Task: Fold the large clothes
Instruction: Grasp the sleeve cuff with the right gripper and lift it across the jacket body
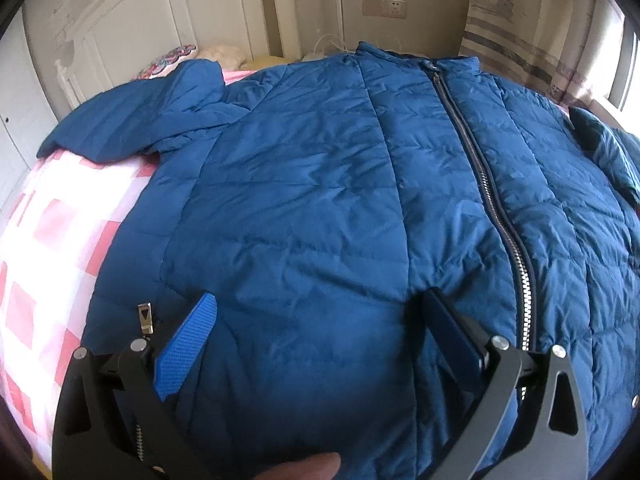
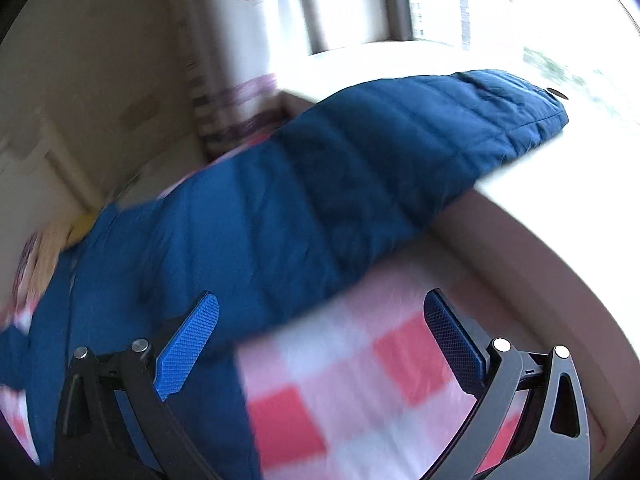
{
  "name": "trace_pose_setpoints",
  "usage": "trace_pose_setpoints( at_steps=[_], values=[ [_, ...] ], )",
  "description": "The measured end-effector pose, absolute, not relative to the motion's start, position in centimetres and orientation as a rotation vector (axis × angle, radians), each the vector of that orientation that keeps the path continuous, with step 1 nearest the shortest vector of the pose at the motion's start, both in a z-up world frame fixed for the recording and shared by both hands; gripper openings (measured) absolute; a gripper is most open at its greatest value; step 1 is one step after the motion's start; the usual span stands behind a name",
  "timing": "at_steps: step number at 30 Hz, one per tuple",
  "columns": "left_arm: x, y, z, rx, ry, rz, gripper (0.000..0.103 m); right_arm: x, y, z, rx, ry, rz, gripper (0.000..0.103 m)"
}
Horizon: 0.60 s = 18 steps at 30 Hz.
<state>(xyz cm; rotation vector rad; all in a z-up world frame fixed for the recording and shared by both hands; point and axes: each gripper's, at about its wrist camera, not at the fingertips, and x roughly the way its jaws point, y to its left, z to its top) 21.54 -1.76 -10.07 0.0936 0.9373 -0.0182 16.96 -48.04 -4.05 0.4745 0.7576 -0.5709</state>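
A blue quilted puffer jacket lies face up and zipped on the bed, its silver zipper running from collar to hem. Its left sleeve stretches toward the headboard side. My left gripper is open and empty, just above the jacket's lower front. In the blurred right wrist view, the jacket's right sleeve reaches off the bed onto a white windowsill. My right gripper is open and empty, over the sleeve's lower edge and the bedsheet.
The bed has a pink and white checked sheet. A white headboard and pillows stand at the back left. A curtain and window lie to the right. A pocket zipper pull sits by my left finger.
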Motion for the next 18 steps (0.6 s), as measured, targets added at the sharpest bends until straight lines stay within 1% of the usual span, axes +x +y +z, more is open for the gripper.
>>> trace_pose_setpoints(
  at_steps=[4, 7, 8, 9, 10, 11, 12, 13, 14, 16, 18],
  values=[
    [22.4, -1.2, -10.1, 0.049, 0.963, -0.041, 0.101, 18.7, -50.8, -4.6, 0.547, 0.732, -0.637, 0.099],
    [22.6, -1.3, -10.1, 0.057, 0.965, -0.040, 0.101, 19.6, -52.9, -6.2, 0.642, 0.752, -0.677, 0.099],
    [22.6, -1.3, -10.1, 0.062, 0.965, -0.040, 0.101, 19.8, -53.4, -6.6, 0.662, 0.746, -0.680, 0.096],
    [22.7, -1.3, -10.1, 0.063, 0.963, -0.043, 0.101, 20.0, -53.7, -6.8, 0.665, 0.737, -0.670, 0.074],
    [22.7, -1.3, -10.1, 0.063, 0.962, -0.045, 0.101, 20.1, -53.8, -6.8, 0.668, 0.716, -0.631, 0.050],
    [22.7, -1.3, -10.1, 0.066, 0.961, -0.049, 0.101, 20.0, -53.6, -6.3, 0.665, 0.684, -0.604, 0.045],
    [22.6, -1.3, -10.1, 0.069, 0.959, -0.050, 0.101, 19.8, -52.8, -5.2, 0.633, 0.632, -0.582, 0.036],
    [22.5, -1.3, -10.1, 0.070, 0.958, -0.052, 0.101, 19.8, -51.4, -4.0, 0.573, 0.591, -0.559, 0.032],
    [22.5, -1.3, -10.1, 0.071, 0.957, -0.055, 0.101, 19.8, -49.6, -2.5, 0.497, 0.560, -0.527, 0.031],
    [22.5, -1.3, -10.1, 0.072, 0.955, -0.057, 0.101, 20.1, -45.9, -0.2, 0.371, 0.522, -0.449, 0.030],
    [22.3, -1.3, -10.1, 0.070, 0.953, -0.059, 0.101, 20.5, -40.3, 1.9, 0.225, 0.505, -0.293, 0.030]
  ],
)
